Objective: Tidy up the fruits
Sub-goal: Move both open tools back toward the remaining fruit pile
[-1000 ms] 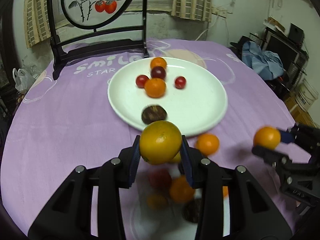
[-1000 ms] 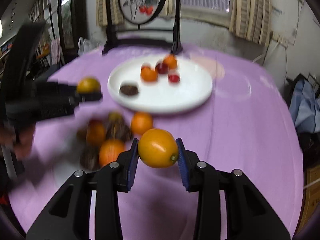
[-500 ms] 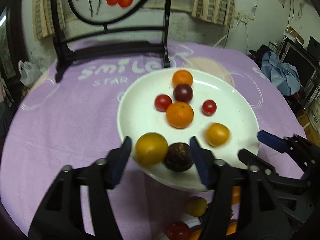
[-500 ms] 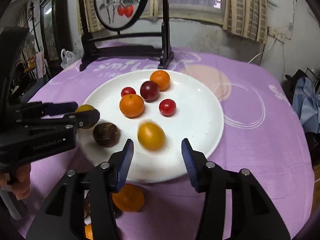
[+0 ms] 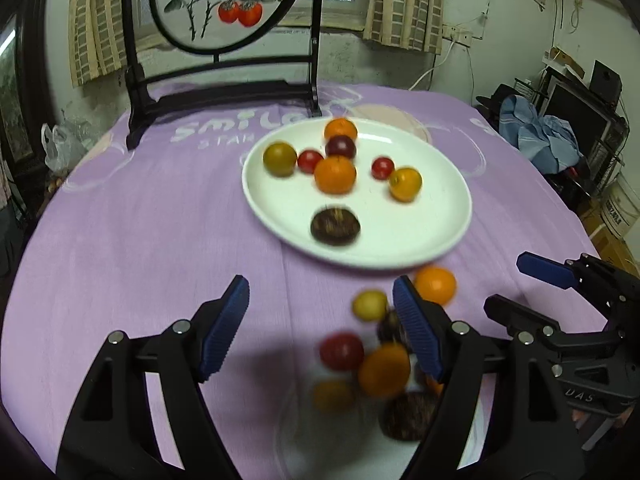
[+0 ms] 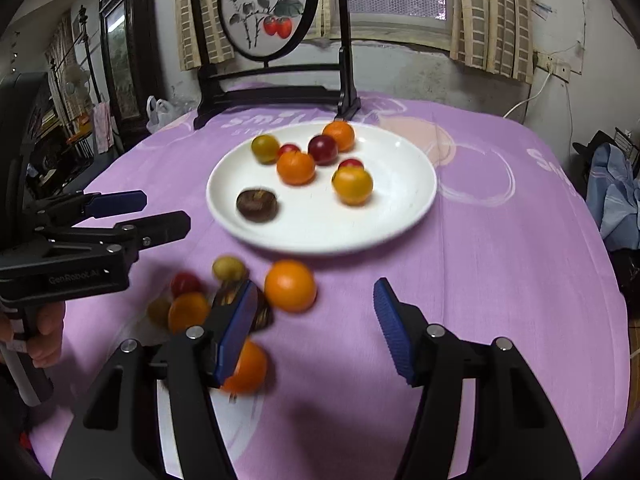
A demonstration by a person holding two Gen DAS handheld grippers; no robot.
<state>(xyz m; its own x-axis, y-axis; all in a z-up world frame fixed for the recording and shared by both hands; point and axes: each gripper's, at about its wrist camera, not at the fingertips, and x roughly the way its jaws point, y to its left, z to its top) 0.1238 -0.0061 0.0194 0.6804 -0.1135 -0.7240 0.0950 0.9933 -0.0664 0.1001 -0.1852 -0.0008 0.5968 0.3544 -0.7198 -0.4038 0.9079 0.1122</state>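
Observation:
A white plate (image 5: 448,220) (image 6: 400,208) on the purple tablecloth holds several fruits: oranges, red and dark plums, a yellow-green fruit (image 5: 279,158) (image 6: 265,148), a yellow-orange fruit (image 5: 405,184) (image 6: 352,185) and a dark brown fruit (image 5: 335,225) (image 6: 256,205). A pile of loose fruits (image 5: 372,356) (image 6: 200,300) lies on the cloth in front of the plate. My left gripper (image 5: 320,328) is open and empty, near the pile. My right gripper (image 6: 314,324) is open and empty, above the cloth by an orange (image 6: 290,286).
A dark wooden stand with a round painted screen (image 5: 224,4) (image 6: 268,8) stands at the table's far edge. Cluttered furniture and a blue cloth (image 5: 540,136) lie off the right side. The table edge curves around both sides.
Both grippers let their fruits go onto the plate and drew back toward the loose pile. The yellow-green fruit rolled to the plate's far left.

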